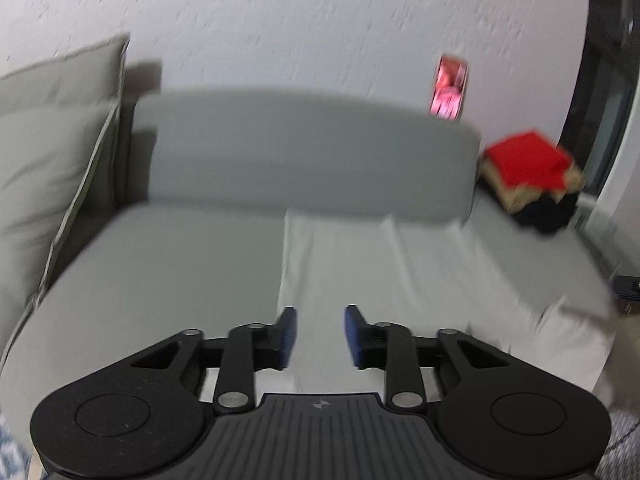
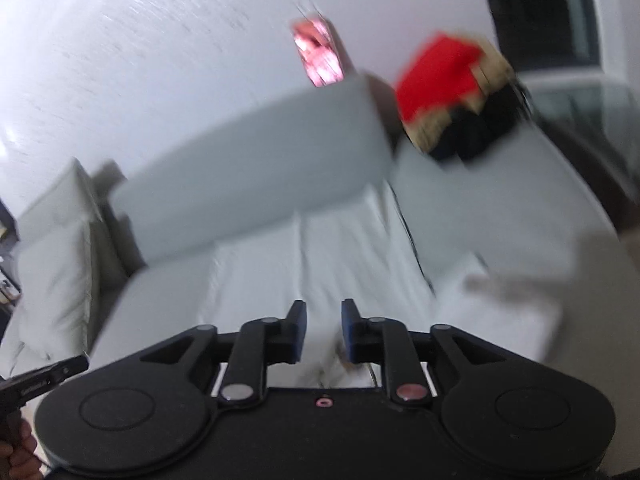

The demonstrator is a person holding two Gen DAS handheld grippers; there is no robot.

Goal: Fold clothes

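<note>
A white garment (image 1: 372,264) lies spread flat on the grey sofa seat (image 1: 168,272), directly ahead of and below both tools. The left tool (image 1: 321,336) and right tool (image 2: 324,330) hover above its near edge, each with fingers parted and empty. Folded clothes (image 1: 528,168) are stacked at the seat's far right.

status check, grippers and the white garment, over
Left gripper open, empty. Right gripper open, empty. White garment spread on sofa, ungrasped. Nothing blocking; folded stack off to side.
</note>
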